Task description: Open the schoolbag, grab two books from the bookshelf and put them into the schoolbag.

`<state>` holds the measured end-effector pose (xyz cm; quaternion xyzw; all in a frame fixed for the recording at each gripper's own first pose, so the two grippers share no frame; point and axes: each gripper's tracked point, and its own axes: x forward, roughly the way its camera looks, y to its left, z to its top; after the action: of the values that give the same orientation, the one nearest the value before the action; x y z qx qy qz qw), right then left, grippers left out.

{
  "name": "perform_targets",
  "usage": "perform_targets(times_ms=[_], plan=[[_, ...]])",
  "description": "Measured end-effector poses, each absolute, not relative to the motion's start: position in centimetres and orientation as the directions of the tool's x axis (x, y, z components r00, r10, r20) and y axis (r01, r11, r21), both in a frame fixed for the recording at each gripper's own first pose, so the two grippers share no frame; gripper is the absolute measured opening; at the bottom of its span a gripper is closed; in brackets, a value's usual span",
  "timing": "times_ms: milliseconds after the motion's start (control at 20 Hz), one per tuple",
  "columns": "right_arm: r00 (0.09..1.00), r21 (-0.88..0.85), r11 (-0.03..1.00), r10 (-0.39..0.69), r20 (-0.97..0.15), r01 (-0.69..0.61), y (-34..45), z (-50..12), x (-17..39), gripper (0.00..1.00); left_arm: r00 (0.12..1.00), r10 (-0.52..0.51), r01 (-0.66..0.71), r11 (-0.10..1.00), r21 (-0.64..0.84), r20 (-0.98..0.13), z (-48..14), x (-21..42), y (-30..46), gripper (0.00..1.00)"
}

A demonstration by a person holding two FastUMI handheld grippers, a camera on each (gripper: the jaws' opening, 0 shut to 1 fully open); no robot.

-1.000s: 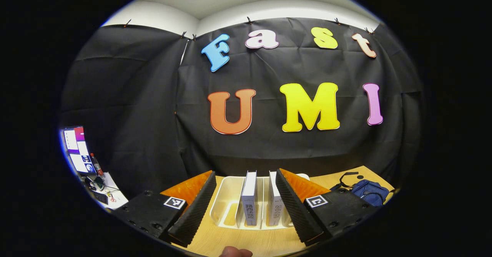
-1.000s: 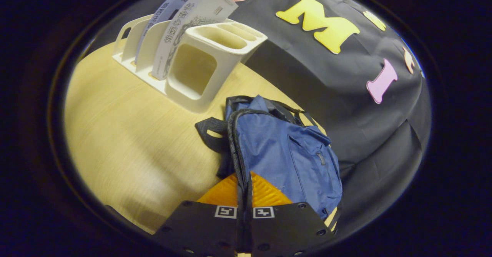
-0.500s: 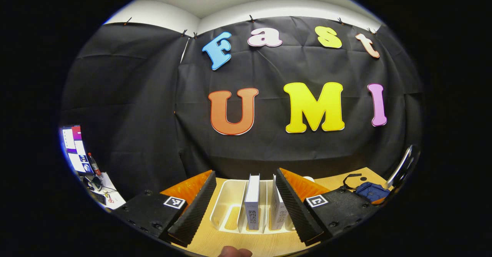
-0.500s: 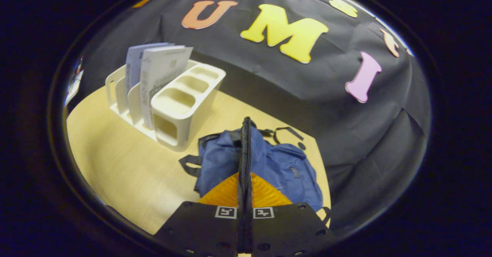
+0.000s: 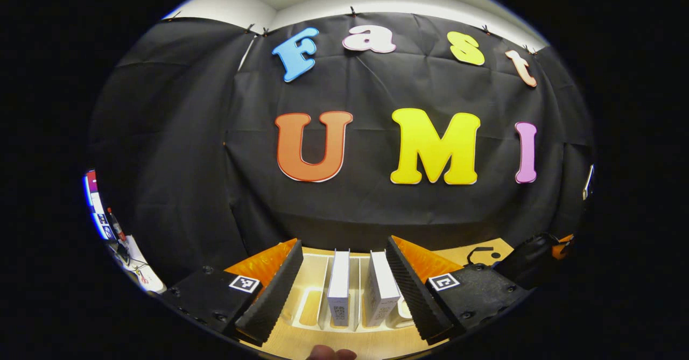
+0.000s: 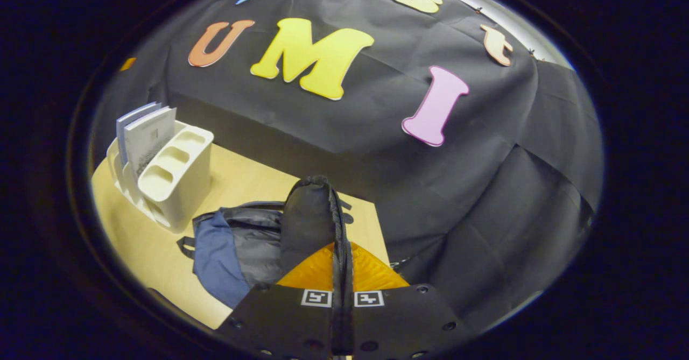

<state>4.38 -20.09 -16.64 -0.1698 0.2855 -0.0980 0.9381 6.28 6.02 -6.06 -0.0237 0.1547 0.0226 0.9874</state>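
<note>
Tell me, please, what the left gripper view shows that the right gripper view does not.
Left gripper view: the left gripper, jaws open, facing two books end-on; a monitor far left. Right gripper view: the right gripper, jaws shut on the schoolbag flap, held up, baring grey lining. Both: books in the white bookshelf on the wooden table.

The wooden table runs under the tool and ahead of it until the black cloth wall. Far to the left of the tool, a screen is lit at the edge, and near it a white surface carries small, blurred objects.
</note>
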Motion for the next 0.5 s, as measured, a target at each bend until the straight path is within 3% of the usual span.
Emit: perform_targets(times_ms=[300, 500], plan=[[0.818, -0.342, 0.935, -0.269, -0.508, 0.095, -24.2, -16.3, 6.1, 0.0, 0.855, -0.13, 0.099, 0.991, -0.088, -0.503, -7.7, 9.5, 1.9, 0.98], [0.811, -0.297, 0.947, -0.266, -0.522, 0.119, -27.1, -16.7, 6.9, 0.01, 0.684, -0.225, 0.109, 0.972, -0.208, -0.694, -10.4, 10.5, -0.6, 0.98]])
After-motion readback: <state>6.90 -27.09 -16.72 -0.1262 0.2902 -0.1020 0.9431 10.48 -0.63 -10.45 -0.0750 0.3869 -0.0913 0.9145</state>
